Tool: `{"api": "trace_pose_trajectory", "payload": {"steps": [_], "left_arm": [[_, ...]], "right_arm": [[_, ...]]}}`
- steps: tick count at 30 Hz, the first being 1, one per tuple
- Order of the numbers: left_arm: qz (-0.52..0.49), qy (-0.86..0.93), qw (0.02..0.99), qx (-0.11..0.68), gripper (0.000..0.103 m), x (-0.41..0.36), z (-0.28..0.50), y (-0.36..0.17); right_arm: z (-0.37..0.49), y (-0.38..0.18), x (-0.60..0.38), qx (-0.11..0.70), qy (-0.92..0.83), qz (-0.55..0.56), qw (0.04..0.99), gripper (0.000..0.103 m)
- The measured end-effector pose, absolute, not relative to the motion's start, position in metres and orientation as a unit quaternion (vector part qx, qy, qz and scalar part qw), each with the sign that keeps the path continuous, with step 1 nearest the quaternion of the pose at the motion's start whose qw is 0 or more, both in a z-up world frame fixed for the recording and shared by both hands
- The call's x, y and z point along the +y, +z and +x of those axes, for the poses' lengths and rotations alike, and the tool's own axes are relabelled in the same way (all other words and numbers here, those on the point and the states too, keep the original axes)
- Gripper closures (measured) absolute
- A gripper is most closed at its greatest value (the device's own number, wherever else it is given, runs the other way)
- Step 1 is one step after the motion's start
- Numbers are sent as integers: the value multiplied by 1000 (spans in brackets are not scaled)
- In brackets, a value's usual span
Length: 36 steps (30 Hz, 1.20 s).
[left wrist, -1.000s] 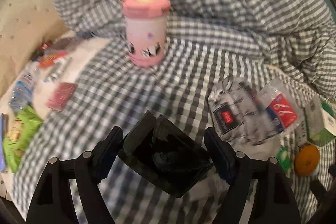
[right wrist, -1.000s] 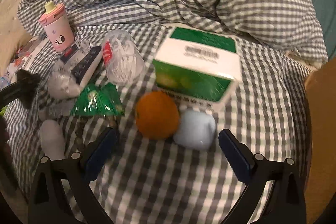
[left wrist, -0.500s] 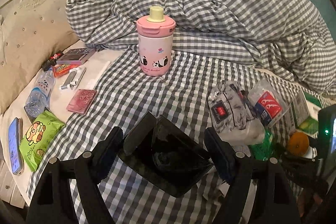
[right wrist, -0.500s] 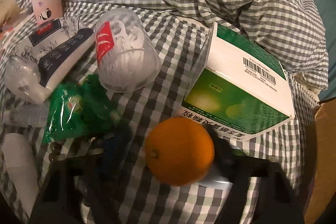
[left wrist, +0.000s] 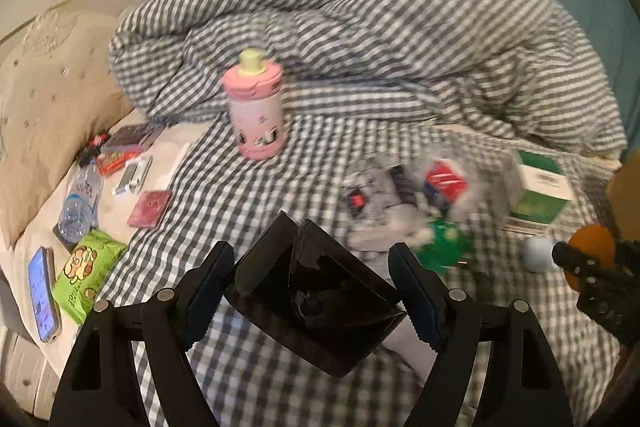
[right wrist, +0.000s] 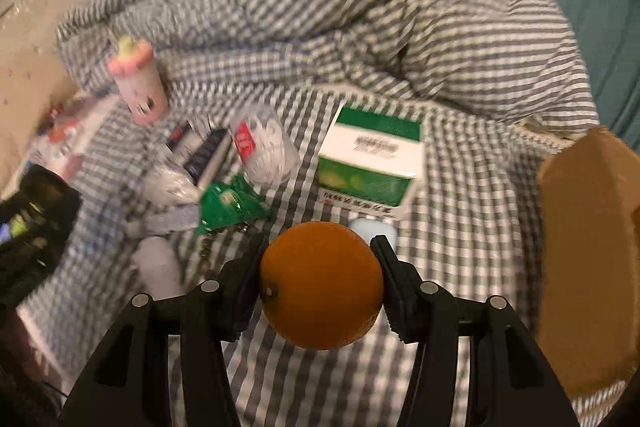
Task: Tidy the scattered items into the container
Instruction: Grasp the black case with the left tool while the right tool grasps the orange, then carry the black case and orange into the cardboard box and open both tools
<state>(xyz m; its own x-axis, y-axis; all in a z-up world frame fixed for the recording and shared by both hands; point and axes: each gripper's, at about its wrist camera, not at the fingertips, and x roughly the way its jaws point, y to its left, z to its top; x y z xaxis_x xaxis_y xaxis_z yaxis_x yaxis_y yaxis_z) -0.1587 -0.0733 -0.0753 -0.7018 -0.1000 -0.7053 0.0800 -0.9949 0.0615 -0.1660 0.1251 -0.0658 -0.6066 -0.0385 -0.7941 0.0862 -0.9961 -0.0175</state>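
Note:
My right gripper [right wrist: 318,277] is shut on an orange [right wrist: 322,285] and holds it above the checked bedspread; the orange also shows in the left wrist view [left wrist: 592,253]. A brown cardboard box [right wrist: 588,247] stands at the right. My left gripper [left wrist: 310,287] is shut on a glossy black box-like item [left wrist: 316,301]. On the bed lie a green-and-white carton [right wrist: 374,163], a green packet [right wrist: 230,205], a clear tub with a red label [right wrist: 262,149], a dark tissue pack [right wrist: 206,157], a pale blue case [right wrist: 370,229] and a pink bottle [left wrist: 256,119].
A bunched checked duvet [left wrist: 380,55] fills the back of the bed. At the left edge lie a phone [left wrist: 42,293], a green snack bag [left wrist: 86,279], a water bottle [left wrist: 80,201], a red card case [left wrist: 150,209] and small packs. A beige pillow [left wrist: 44,99] is at far left.
My right gripper closed on the orange and lifted it off the bedspread. My left gripper, still holding the black item, drew back and up.

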Motion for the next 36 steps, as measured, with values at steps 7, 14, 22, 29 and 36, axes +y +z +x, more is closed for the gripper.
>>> {"api": "trace_pose_trajectory", "payload": {"steps": [7,14,22,29,36], "left_arm": [[350,-936,14,-23,22,-43,-123,-33],[336,-941,-2,-33,22,-24,-85,-13],[337,-941,-30,-31,22,3,-63,-3],[331,-940,-75,-41,22,55,-59,13],[313,-935,-157,-63,22,154,-66,34]], "right_arm": [[-117,-23,149,7,-908,417,21,50],[-75,-13,170,-8,-912,410,7,50],[-43,7,196,-15,-920,391,-2,50],[-28,24,246,-26,-924,378,-43,50],[-16,27,337,-48,-921,367,-124,50]]}}
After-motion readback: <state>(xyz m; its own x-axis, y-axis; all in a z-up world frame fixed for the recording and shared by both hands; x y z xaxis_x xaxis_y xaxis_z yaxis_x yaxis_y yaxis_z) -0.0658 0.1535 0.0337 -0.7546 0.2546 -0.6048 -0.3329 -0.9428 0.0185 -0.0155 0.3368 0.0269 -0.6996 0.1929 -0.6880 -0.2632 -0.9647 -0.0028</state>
